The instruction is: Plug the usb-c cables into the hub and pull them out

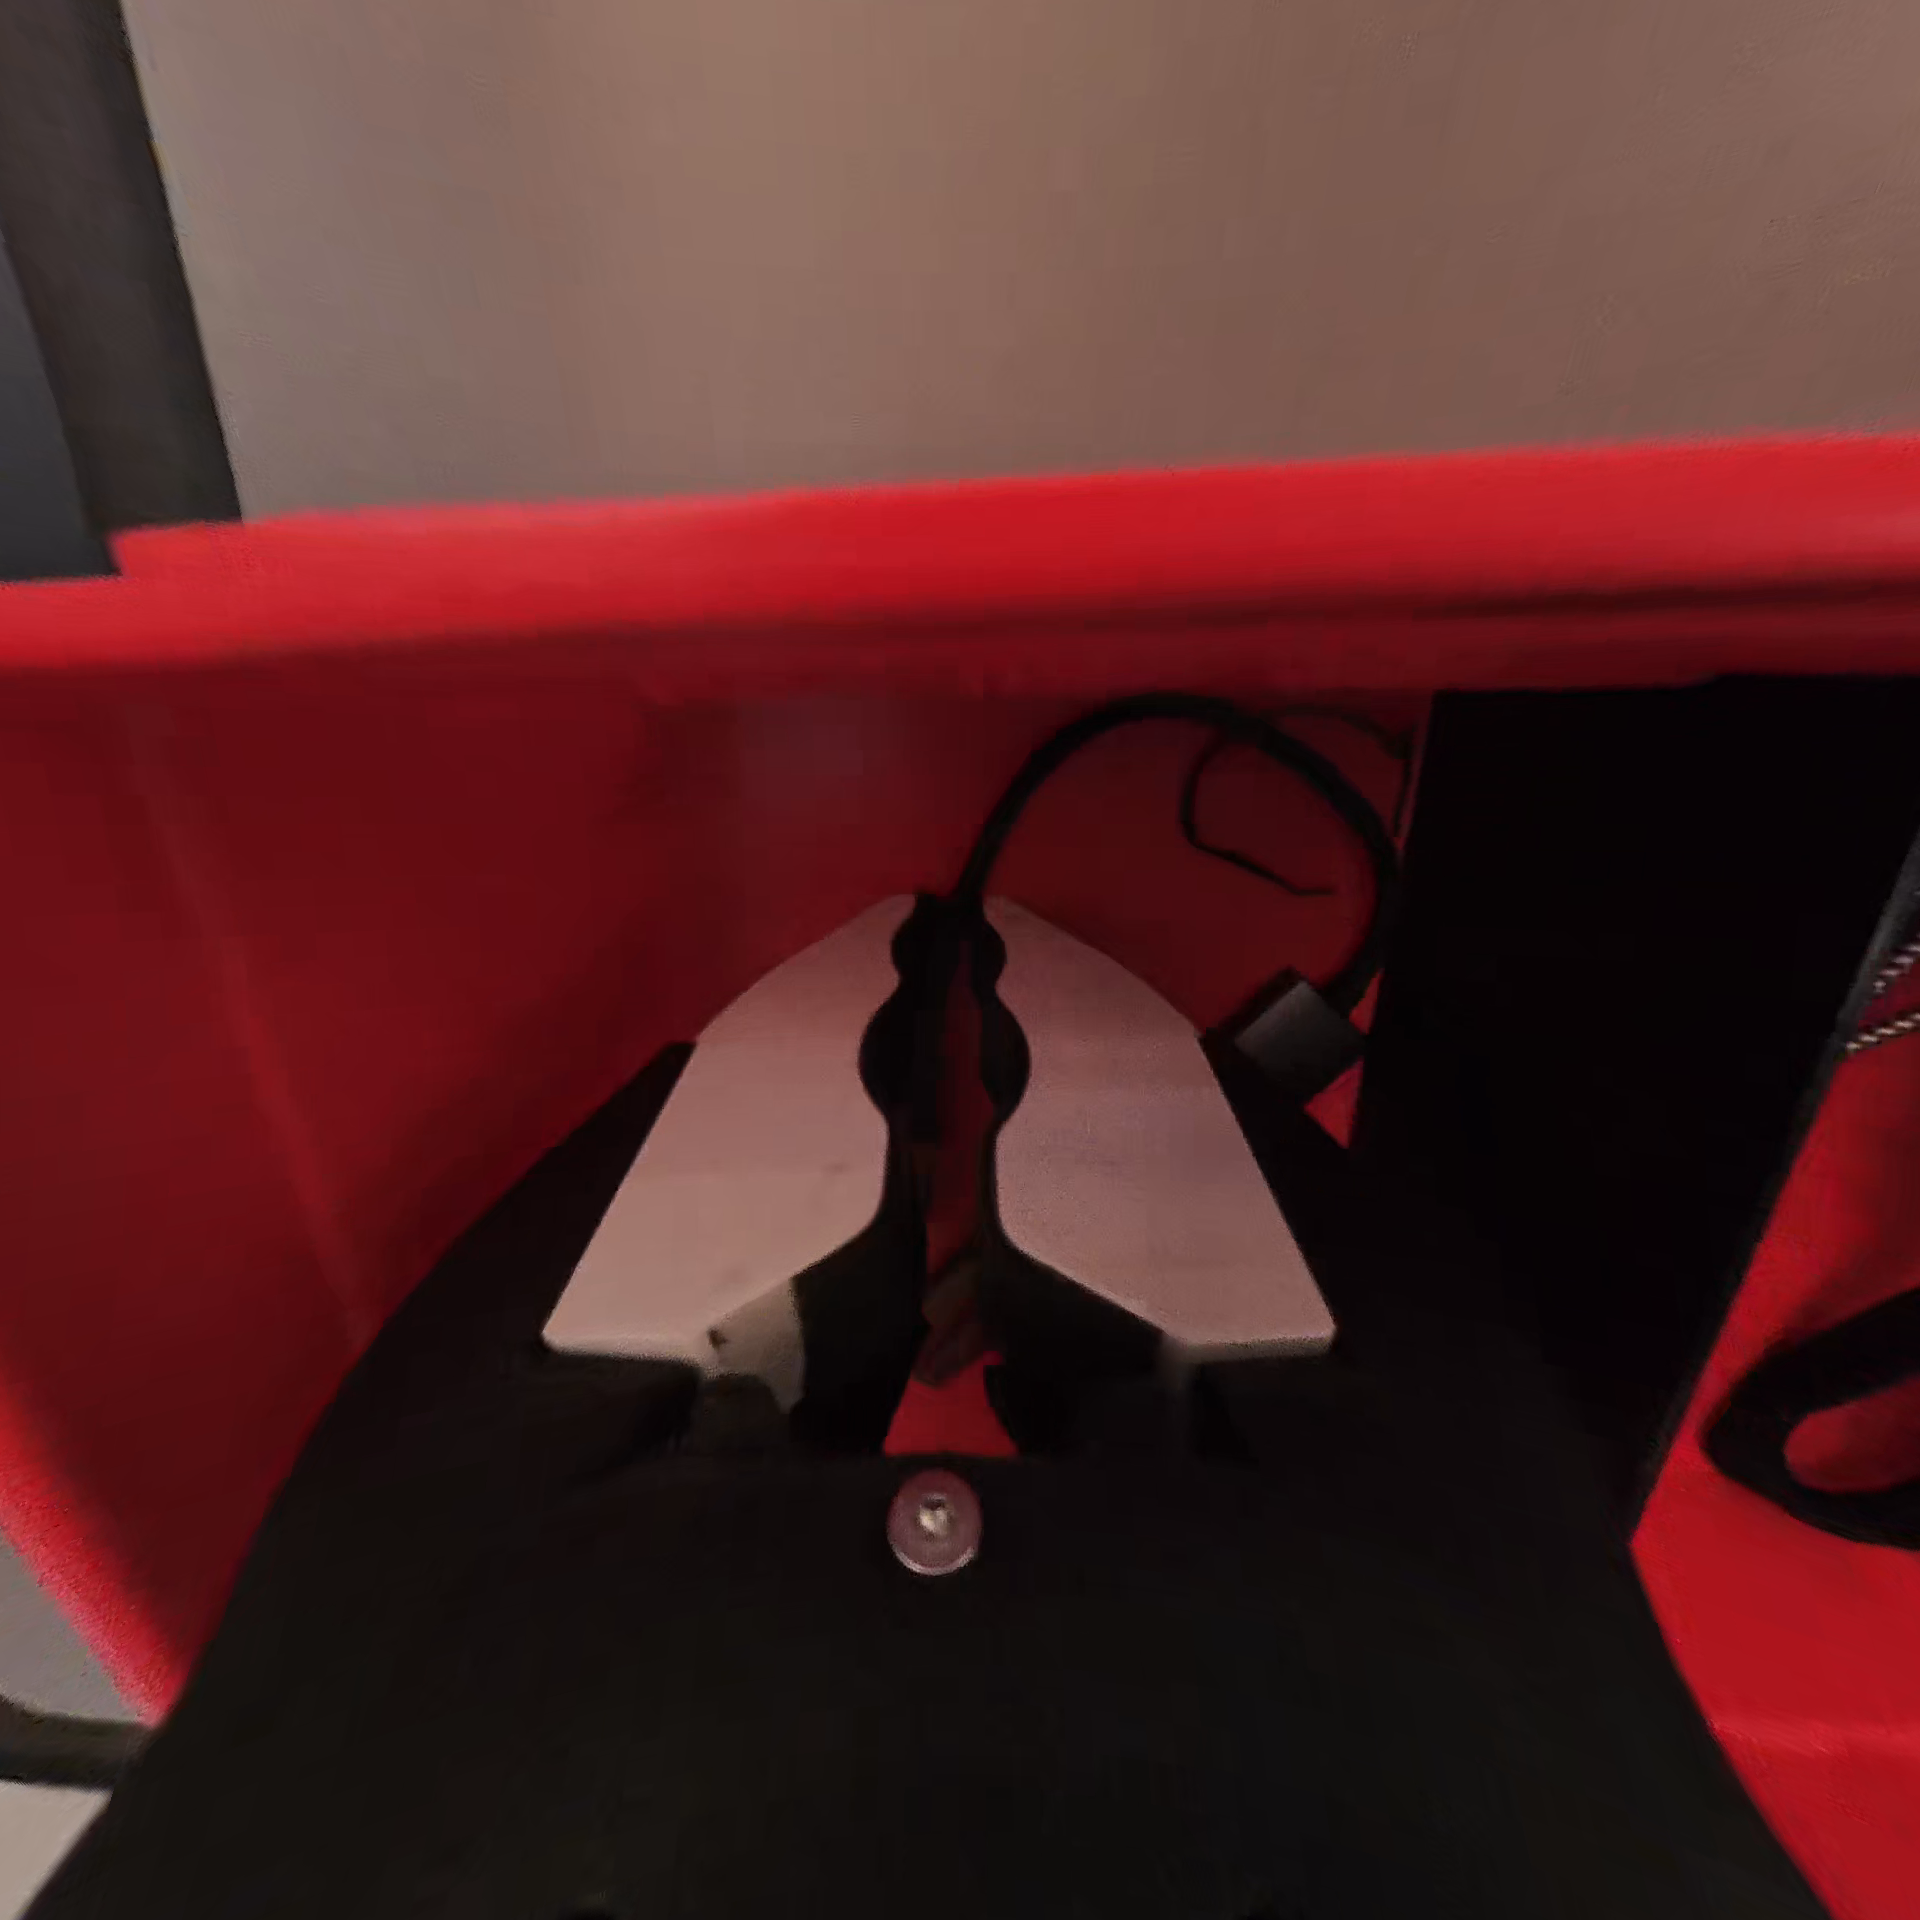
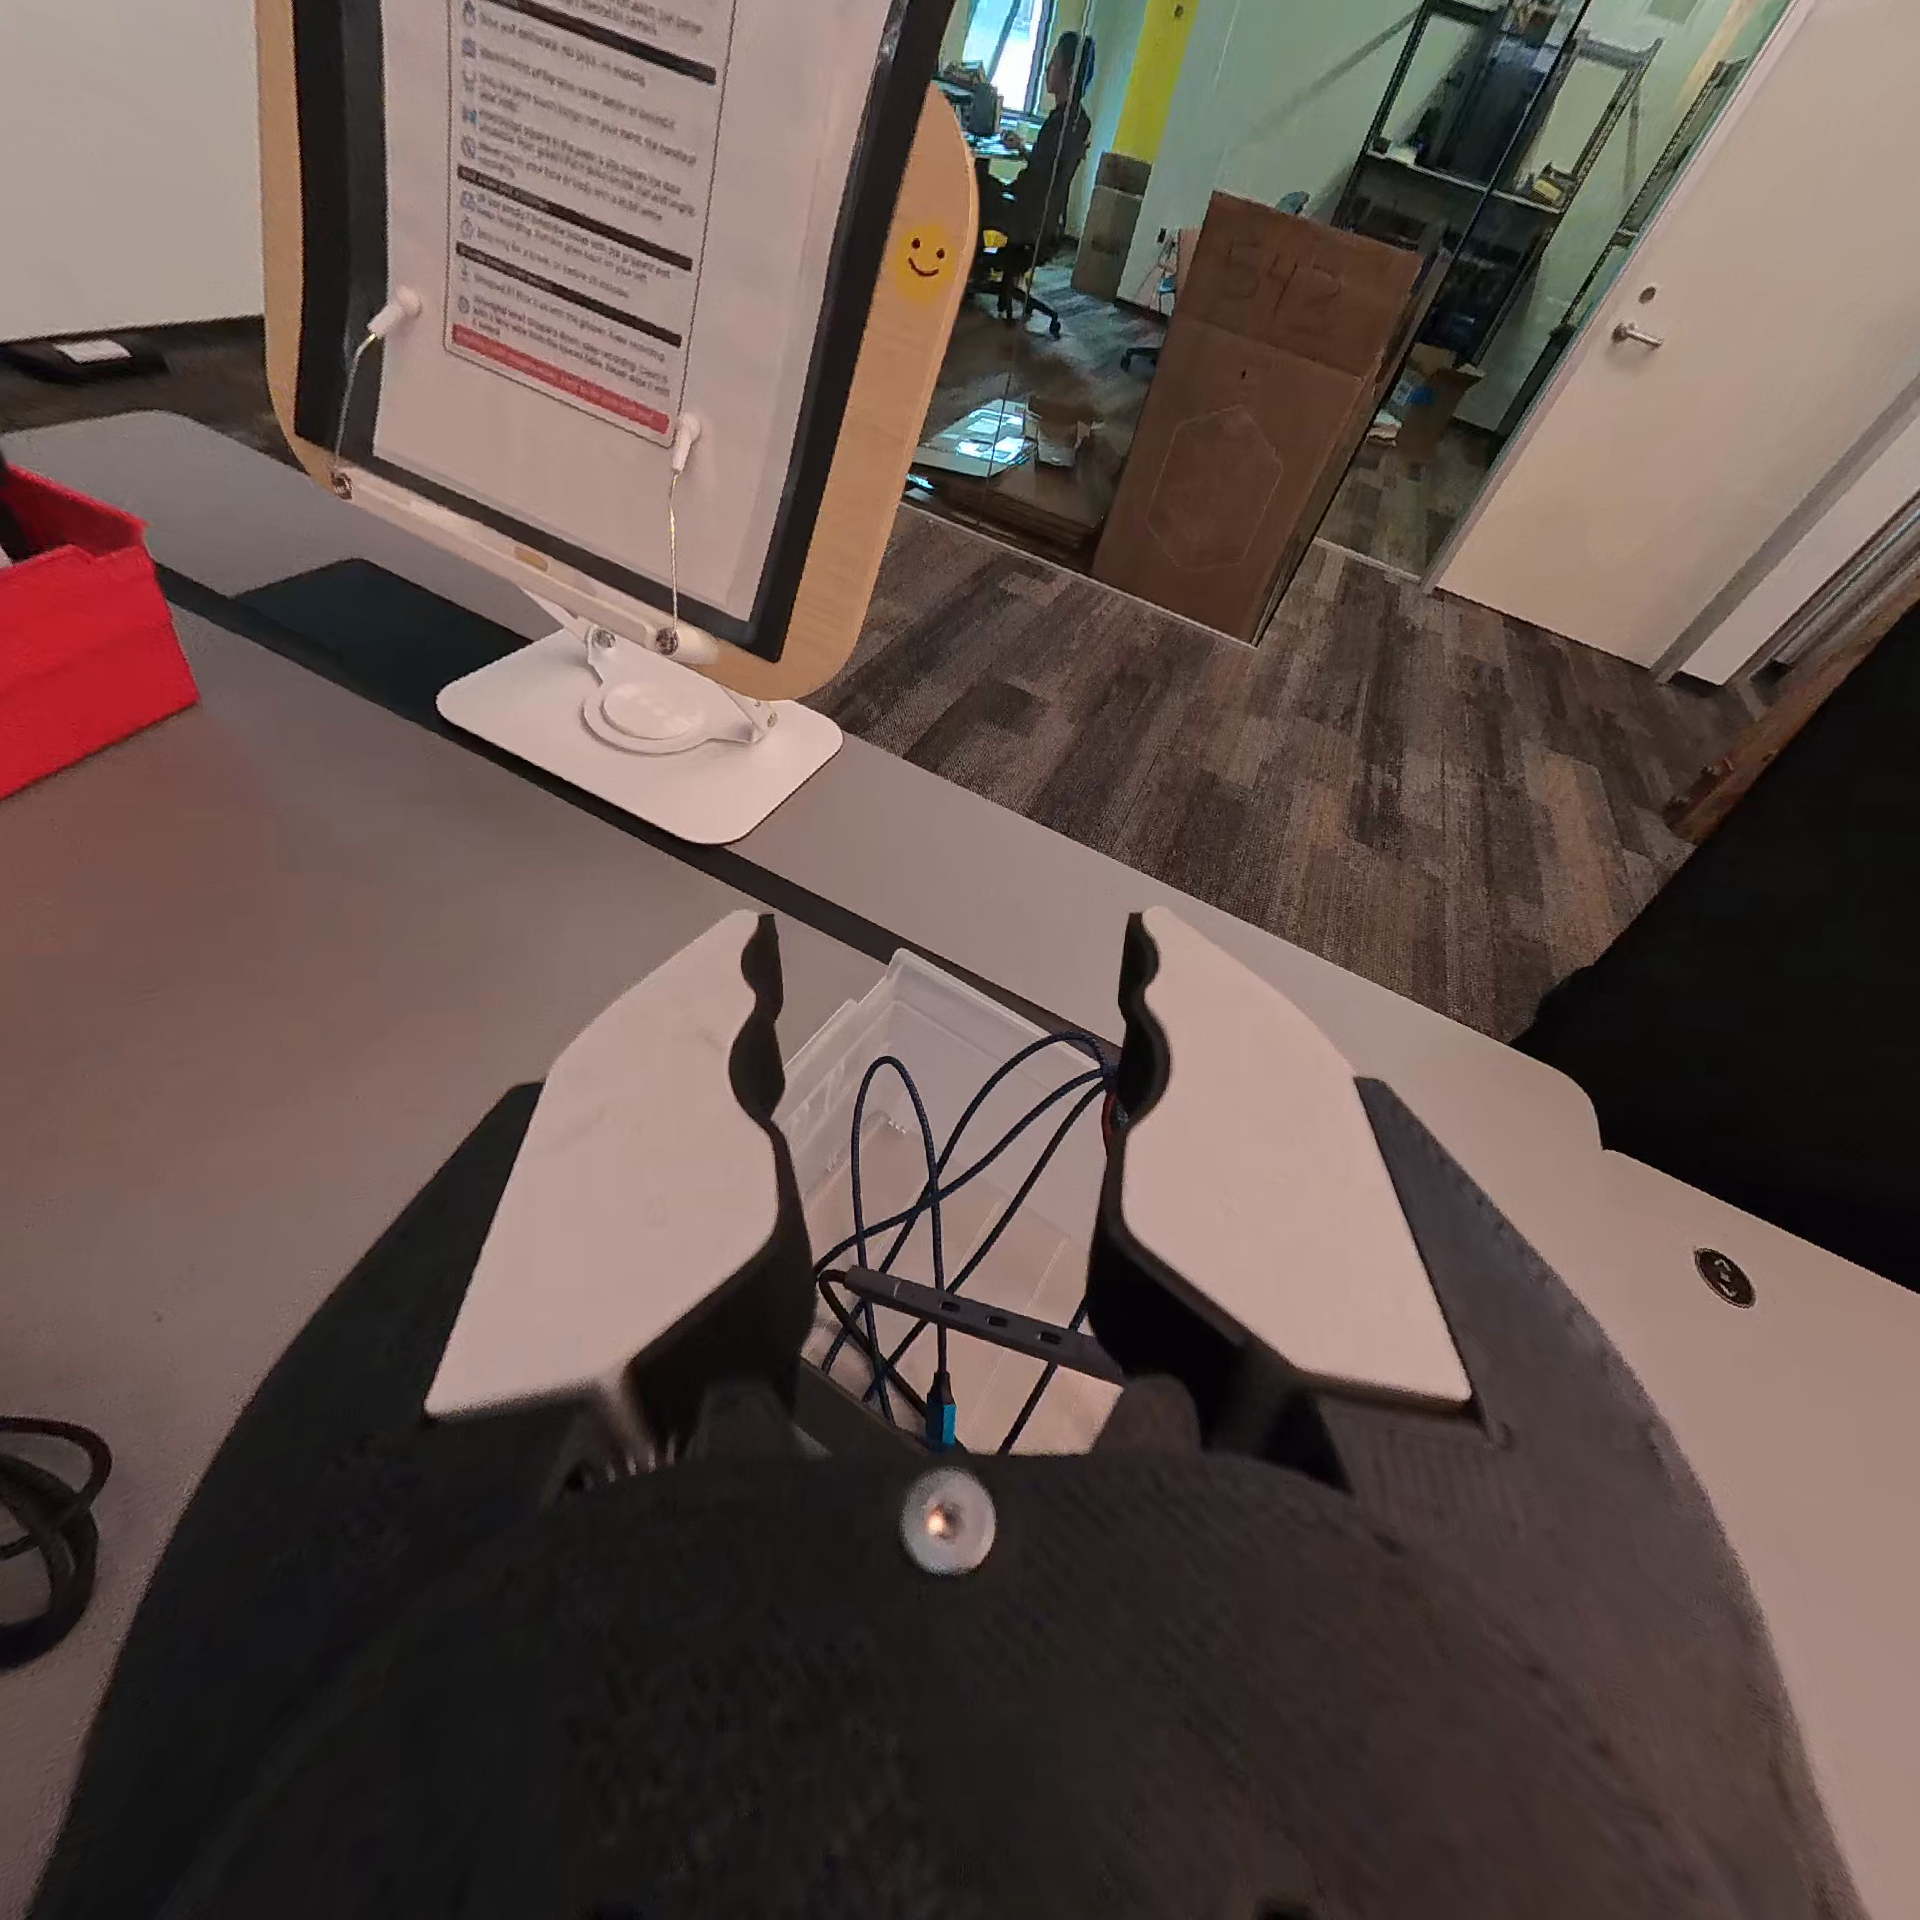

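Left wrist view: the left gripper (image 1: 948,935) sits low inside a red bin (image 1: 416,935), its fingers pressed together with almost no gap. A black cable (image 1: 1049,769) rises from between the tips, arcs up and over to the right, and ends in a dark grey plug (image 1: 1294,1034) lying on the bin floor just beside the right finger. The cable appears pinched at the tips (picture blurred, contact not fully clear). A large black object (image 1: 1642,1039) fills the right side of the bin. A thinner dark wire (image 1: 1236,821) loops behind the cable. Pale wall (image 1: 935,260) beyond the bin rim.

Right wrist view: the right gripper (image 2: 948,935) hangs over a grey table (image 2: 260,1039), fingers spread wide, nothing between them. Below the gap lies a clear plastic tray (image 2: 935,1008) near the table edge. In it: a slim grey hub (image 2: 987,1320) lying slantwise with a row of ports facing up, and blue braided usb-c cables (image 2: 935,1164) tangled over and around it. One cable's blue plug (image 2: 940,1418) lies just below the hub, not inserted. Cables run toward the right finger's inner edge; contact there cannot be told.

Farther off: a document stand (image 2: 644,727) with a printed sheet at the table's back edge, a red bin corner (image 2: 73,644) at left, a coiled black cable (image 2: 42,1527) at lower left, a cardboard box (image 2: 1247,416) on the floor beyond
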The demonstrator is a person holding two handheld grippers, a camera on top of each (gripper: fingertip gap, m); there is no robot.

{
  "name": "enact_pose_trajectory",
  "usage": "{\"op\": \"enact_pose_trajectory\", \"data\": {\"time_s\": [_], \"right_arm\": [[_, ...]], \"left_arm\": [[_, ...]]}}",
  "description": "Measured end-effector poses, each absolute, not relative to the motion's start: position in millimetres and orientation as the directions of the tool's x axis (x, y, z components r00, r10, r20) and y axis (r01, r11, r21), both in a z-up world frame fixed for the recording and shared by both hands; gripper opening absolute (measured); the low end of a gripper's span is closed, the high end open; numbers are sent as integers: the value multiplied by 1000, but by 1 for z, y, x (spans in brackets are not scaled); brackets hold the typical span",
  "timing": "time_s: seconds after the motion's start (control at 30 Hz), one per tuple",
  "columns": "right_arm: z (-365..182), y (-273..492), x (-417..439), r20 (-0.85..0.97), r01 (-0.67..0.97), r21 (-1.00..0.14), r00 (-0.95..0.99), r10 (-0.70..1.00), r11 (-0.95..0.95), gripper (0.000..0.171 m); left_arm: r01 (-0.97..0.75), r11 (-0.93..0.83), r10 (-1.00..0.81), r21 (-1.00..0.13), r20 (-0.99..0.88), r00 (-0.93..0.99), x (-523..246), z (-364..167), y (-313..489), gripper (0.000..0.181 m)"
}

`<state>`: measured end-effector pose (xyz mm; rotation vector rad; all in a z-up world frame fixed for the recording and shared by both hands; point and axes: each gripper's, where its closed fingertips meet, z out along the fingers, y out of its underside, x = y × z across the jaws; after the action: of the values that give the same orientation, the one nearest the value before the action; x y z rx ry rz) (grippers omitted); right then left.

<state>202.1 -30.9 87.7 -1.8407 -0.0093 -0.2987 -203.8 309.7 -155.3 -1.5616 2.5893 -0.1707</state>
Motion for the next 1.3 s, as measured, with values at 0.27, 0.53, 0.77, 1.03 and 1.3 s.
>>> {"op": "enact_pose_trajectory", "data": {"time_s": [0.27, 0.53, 0.77, 1.03, 1.3], "right_arm": [[87, -29, 194, 209, 170, -941, 972, -109, -292, 63], [107, -30, 175, 199, 182, -961, 978, -60, -207, 63], [124, -15, 118, 218, 229, -966, 971, 102, -118, 63], [119, -5, 67, 285, 318, -941, 929, 236, -115, 63], [105, 1, 55, 254, 312, -938, 916, 310, -151, 63]], "left_arm": [[-885, 456, -879, -94, -206, -430, -210, -127, 321, 3], [-862, 379, -875, -336, -434, -215, -207, 28, 302, 3], [-735, 452, -834, -505, -532, -148, -171, 126, 204, 3], [-791, 503, -839, -349, -415, -350, -100, 31, 117, 3], [-864, 414, -889, -287, -330, -316, -50, -80, 133, 2]]}}
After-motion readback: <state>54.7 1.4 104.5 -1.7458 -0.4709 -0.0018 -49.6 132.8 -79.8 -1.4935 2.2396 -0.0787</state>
